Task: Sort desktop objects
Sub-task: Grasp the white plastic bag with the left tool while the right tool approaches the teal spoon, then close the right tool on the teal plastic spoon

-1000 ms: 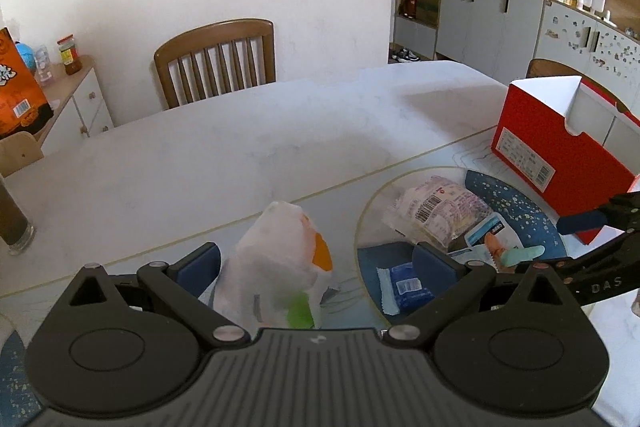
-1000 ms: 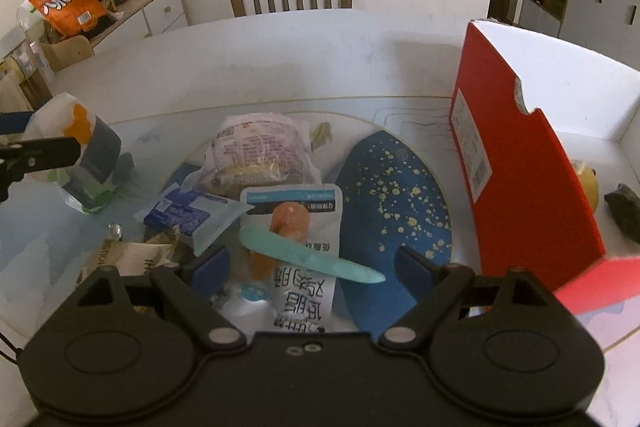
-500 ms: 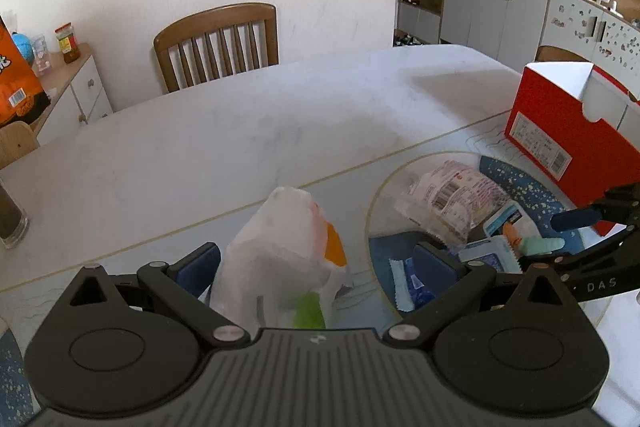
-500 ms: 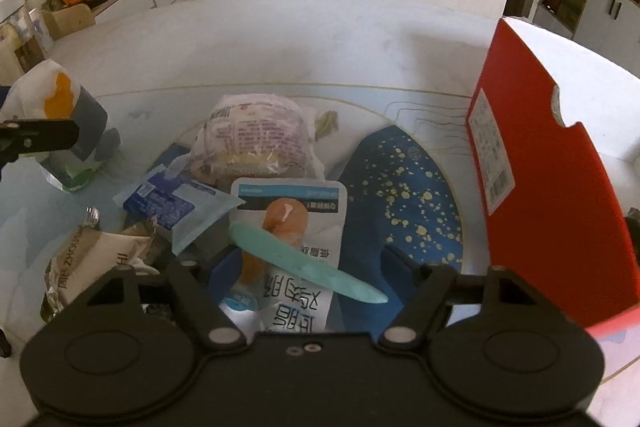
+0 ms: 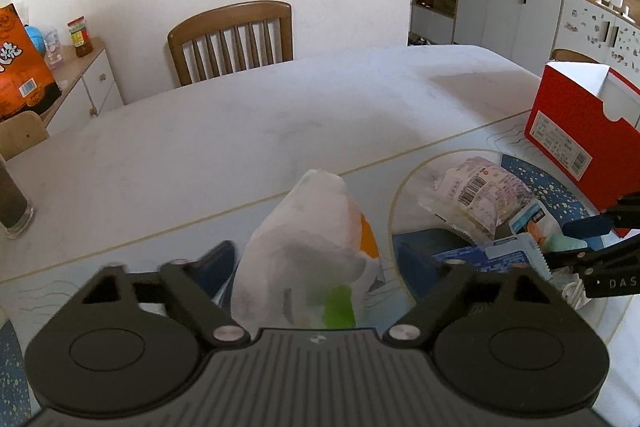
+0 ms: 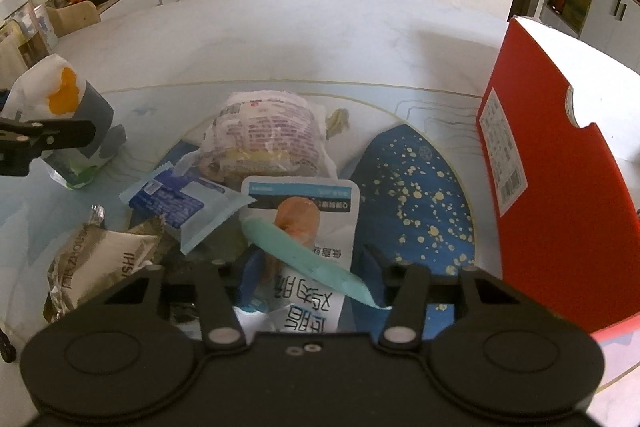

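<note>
The left claw (image 5: pixel 316 263) stands wide around a white bag (image 5: pixel 308 255) on the table (image 5: pixel 240 131). The right claw (image 6: pixel 308 267) stands wide around a green stick (image 6: pixel 304 259) on a packet (image 6: pixel 308 227). A tan pack (image 6: pixel 100 263) reads "SHI".

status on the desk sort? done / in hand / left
Done: can't tell; the red box interior is barely visible. In hand: left tool straddles the white bag; right tool is over the teal stick and drumstick pouch. Left: bread pack, blue sachet, beige packet.
</note>
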Motion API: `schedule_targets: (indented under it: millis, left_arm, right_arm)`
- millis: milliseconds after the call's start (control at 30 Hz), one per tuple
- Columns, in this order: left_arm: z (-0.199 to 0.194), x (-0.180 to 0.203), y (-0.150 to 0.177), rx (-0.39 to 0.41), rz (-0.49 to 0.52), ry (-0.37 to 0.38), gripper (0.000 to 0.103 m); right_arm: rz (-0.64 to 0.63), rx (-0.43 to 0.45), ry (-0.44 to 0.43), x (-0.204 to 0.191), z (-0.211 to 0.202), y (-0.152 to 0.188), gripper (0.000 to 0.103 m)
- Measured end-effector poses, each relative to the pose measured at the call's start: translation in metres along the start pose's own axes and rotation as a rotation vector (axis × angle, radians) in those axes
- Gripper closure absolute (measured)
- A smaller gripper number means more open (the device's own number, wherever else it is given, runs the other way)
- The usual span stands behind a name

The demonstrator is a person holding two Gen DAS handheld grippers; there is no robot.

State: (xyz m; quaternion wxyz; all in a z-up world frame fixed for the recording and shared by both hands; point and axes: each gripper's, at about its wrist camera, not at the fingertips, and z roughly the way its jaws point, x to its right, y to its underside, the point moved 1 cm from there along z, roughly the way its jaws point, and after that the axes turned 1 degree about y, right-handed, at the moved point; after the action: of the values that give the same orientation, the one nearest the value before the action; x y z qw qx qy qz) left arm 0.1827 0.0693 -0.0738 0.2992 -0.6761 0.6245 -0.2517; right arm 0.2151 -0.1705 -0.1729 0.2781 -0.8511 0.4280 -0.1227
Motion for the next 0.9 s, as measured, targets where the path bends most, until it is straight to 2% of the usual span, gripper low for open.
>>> schedule_targets:
  millis: [100, 367, 767, 900]
  left_arm:
    - [0.0, 0.0, 0.001, -0.002, 0.0, 0.003, 0.04]
    - [0.0, 0.002, -0.001, -0.014, 0.011, -0.005, 0.056]
    - [-0.005, 0.003, -0.001, -0.019, 0.008, 0.006, 0.059]
    - [-0.005, 0.005, -0.002, -0.024, 0.01, 0.006, 0.059]
  right_arm:
    - [-0.001, 0.006, 0.003, -0.001, -0.001, -0.001, 0.059]
    - [0.004, 0.018, 0.003, 0.0, -0.005, -0.003, 0.066]
    - [0.009, 0.019, -0.006, 0.005, -0.008, -0.001, 0.067]
    - [-0.018, 0.04, 0.027, 0.003, -0.01, 0.0, 0.067]
